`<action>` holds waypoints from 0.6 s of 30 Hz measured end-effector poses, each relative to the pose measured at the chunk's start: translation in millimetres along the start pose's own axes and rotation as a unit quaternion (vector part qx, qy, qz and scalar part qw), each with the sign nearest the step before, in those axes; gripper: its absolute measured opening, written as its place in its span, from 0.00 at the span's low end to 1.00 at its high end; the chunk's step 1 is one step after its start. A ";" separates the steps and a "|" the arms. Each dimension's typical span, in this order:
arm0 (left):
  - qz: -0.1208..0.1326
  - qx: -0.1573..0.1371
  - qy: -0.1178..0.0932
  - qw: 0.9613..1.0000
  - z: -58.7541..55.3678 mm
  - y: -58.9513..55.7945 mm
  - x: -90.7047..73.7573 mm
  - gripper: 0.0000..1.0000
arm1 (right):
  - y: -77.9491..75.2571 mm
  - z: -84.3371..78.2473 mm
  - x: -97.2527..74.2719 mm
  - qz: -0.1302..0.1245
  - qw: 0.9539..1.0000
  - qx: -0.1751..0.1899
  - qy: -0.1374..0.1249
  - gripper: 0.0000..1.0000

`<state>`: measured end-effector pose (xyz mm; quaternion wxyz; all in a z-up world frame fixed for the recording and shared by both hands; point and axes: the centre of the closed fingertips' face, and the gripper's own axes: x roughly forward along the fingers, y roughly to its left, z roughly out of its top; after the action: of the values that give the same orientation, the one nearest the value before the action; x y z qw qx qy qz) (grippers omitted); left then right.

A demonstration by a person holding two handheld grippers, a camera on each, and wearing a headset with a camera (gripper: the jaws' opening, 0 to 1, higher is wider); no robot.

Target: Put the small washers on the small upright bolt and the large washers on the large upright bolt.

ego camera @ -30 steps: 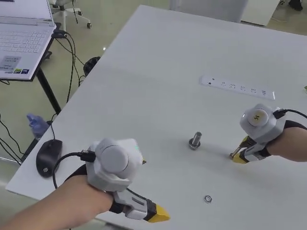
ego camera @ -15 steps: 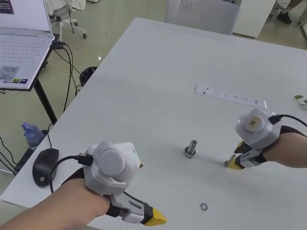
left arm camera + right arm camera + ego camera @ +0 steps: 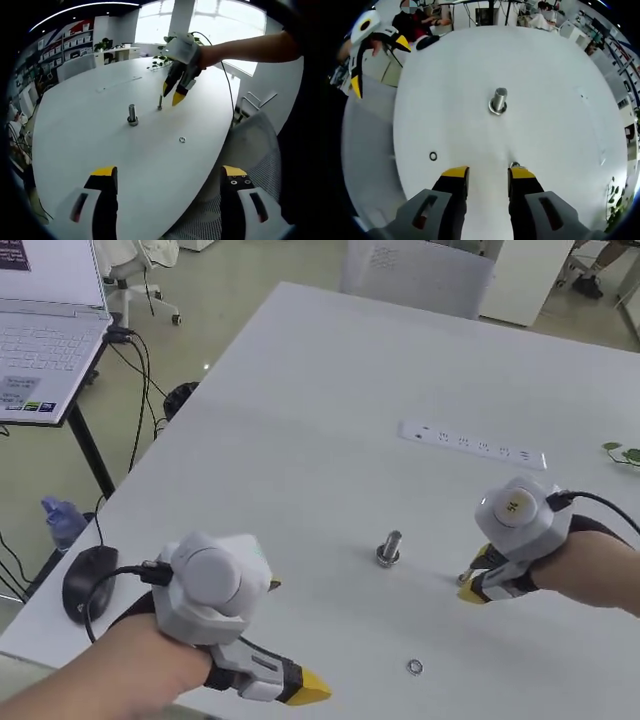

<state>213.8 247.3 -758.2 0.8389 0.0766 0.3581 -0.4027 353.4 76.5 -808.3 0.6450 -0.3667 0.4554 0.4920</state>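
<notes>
The large upright bolt (image 3: 388,548) stands mid-table with several washers stacked round its base. To its right is the small upright bolt (image 3: 463,578), thin and short. My right gripper (image 3: 472,587) is open, its yellow tips just beside that small bolt (image 3: 514,164), which sits against the right jaw's tip and not between the jaws. One small washer (image 3: 415,667) lies flat on the table nearer me. My left gripper (image 3: 305,692) hovers over the front edge, open wide and holding nothing. Its view looks at the large bolt (image 3: 132,115), the washer (image 3: 182,139) and the right gripper (image 3: 175,94).
A white power strip (image 3: 472,443) lies on the far side of the white table (image 3: 300,420). A black mouse (image 3: 85,582) sits at the table's near left corner. Left of the table are a laptop (image 3: 45,325) on a stand, hanging cables and a chair.
The head camera has shifted, so the whole scene sits a little lower and further left. Both grippers keep their places relative to the bolts and the washer.
</notes>
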 end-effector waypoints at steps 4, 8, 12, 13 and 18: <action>0.008 -0.012 -0.024 1.000 6.1 0.4 0.3 0.88 | 12.0 -3.4 1.0 0.009 1.000 0.000 0.000 0.32; 0.013 -0.017 -0.029 0.999 5.9 -1.5 1.5 0.89 | 23.1 -8.0 2.4 0.017 1.000 -0.010 0.003 0.32; 0.017 -0.015 -0.035 0.999 9.2 -7.8 1.3 0.91 | 33.3 -9.3 1.4 0.023 1.000 -0.017 -0.001 0.33; 0.017 -0.015 -0.036 0.999 9.5 -8.7 1.5 0.92 | 37.5 -9.1 1.7 0.027 0.999 -0.019 -0.004 0.33; 0.023 -0.014 -0.030 0.999 8.0 -10.0 1.1 0.93 | 55.2 -10.3 6.5 0.039 0.999 -0.027 -0.006 0.33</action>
<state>211.3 236.6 -751.5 0.8592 0.0612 0.3369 -0.3802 298.3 82.5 -819.0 0.6179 -0.3632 0.4523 0.5307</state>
